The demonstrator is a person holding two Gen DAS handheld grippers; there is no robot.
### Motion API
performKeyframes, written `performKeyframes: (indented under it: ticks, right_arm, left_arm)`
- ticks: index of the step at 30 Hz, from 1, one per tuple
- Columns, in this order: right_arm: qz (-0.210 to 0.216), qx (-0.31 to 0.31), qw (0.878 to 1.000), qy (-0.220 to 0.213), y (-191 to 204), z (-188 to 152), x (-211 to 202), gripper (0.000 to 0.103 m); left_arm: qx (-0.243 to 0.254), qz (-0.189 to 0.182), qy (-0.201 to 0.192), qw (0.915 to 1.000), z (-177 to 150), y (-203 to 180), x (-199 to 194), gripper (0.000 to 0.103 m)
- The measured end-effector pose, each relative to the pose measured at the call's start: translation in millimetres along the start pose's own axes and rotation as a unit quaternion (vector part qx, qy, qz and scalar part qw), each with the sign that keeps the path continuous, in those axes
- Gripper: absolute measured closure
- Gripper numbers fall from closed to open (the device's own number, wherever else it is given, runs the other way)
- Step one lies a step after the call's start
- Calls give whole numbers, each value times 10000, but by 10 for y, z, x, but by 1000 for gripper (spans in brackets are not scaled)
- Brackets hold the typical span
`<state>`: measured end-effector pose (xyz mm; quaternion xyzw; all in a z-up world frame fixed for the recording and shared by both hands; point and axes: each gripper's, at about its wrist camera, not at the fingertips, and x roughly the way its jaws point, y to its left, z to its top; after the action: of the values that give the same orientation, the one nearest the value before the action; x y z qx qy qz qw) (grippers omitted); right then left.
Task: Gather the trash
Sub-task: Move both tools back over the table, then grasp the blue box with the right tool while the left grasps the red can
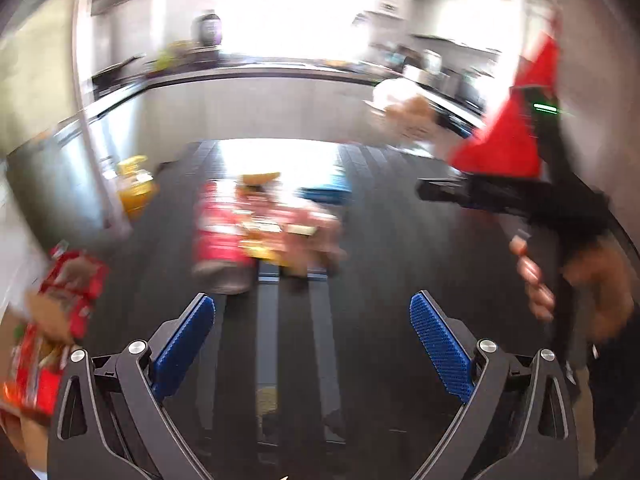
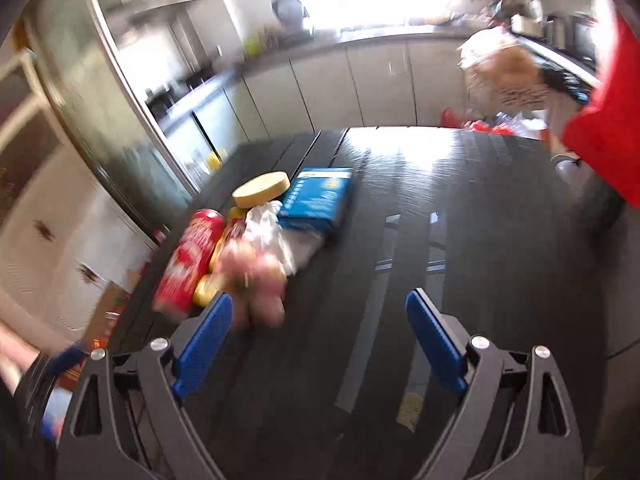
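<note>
My left gripper (image 1: pixel 312 300) hangs open over a dark slatted table (image 1: pixel 400 240), nothing between its blue pads. Ahead of it lies a blurred trash pile: a red tube (image 1: pixel 218 228), yellow wrappers (image 1: pixel 264 248) and a blue box (image 1: pixel 326 194). My right gripper (image 2: pixel 320 296) is also open and empty above the same table (image 2: pixel 480 220). To its left front lie the red tube (image 2: pixel 190 256), a round yellow lid (image 2: pixel 262 194), crumpled white plastic (image 2: pixel 272 228), the blue box (image 2: pixel 316 200) and a blurred pinkish item (image 2: pixel 256 280) next to its left pad.
A red bag (image 2: pixel 608 128) hangs at the right edge, also in the left wrist view as the red bag (image 1: pixel 516 136). A clear bag with brown contents (image 2: pixel 500 76) shows before the counter (image 2: pixel 360 36). Red snack packets (image 1: pixel 60 320) sit at the left edge. A hand (image 1: pixel 580 280) grips a black handle.
</note>
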<state>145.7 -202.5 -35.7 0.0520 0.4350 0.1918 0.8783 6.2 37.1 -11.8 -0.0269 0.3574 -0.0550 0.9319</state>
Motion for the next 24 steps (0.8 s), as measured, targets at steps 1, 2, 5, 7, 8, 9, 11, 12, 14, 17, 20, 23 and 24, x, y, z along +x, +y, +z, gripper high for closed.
performKeyframes:
  ticks: [1, 2, 5, 7, 8, 9, 11, 12, 14, 17, 20, 23, 24]
  right_arm:
    - [-125, 34, 9997, 224, 146, 248, 341, 14]
    - [-234, 71, 9991, 345, 245, 391, 500, 14]
    - [-652, 302, 9941, 806, 373, 802, 1149, 14]
    - [-849, 511, 9883, 1161, 385, 961, 1528, 14]
    - [-895, 560, 9866, 1242, 332, 1009, 1638, 14]
    - [-948, 603, 9850, 1312, 328, 1069, 1750, 14]
    - [-1105, 628, 9816, 1427, 333, 1141, 1964, 14]
    - [-1232, 601, 9795, 1476, 336, 1134, 2060, 14]
    - [-1428, 574, 9737, 1680, 291, 1124, 2230, 14]
    - [-1471, 467, 9741, 1655, 280, 1071, 2312, 27]
    - [-1284, 537, 9777, 1575, 176, 1003, 2230, 27]
    - [-1046, 709, 9824, 1375, -3, 910, 1995, 27]
    - [-959, 751, 9840, 1298, -78, 883, 1894, 27]
  left_arm:
    - [-127, 83, -3, 9999, 16, 178, 16, 8]
    - [-214, 122, 3, 9997, 73, 297, -19, 8]
    - [-325, 219, 53, 9992, 89, 574, 56, 8]
    - [-369, 231, 100, 9990, 104, 722, 122, 8]
    - [-386, 240, 116, 9989, 119, 754, 124, 8]
    - [-395, 244, 122, 9988, 149, 784, 150, 8]
    - [-397, 245, 127, 9988, 175, 846, 192, 8]
    - [-384, 243, 130, 9989, 199, 892, 213, 8]
    - [-356, 230, 171, 9990, 257, 921, 281, 8]
    - [-358, 151, 277, 9989, 352, 924, 422, 8]
    - [-556, -36, 482, 9973, 512, 980, 680, 8]
    - [-845, -148, 774, 9933, 698, 1017, 1021, 8]
    - [-885, -72, 886, 9921, 749, 1013, 1146, 8]
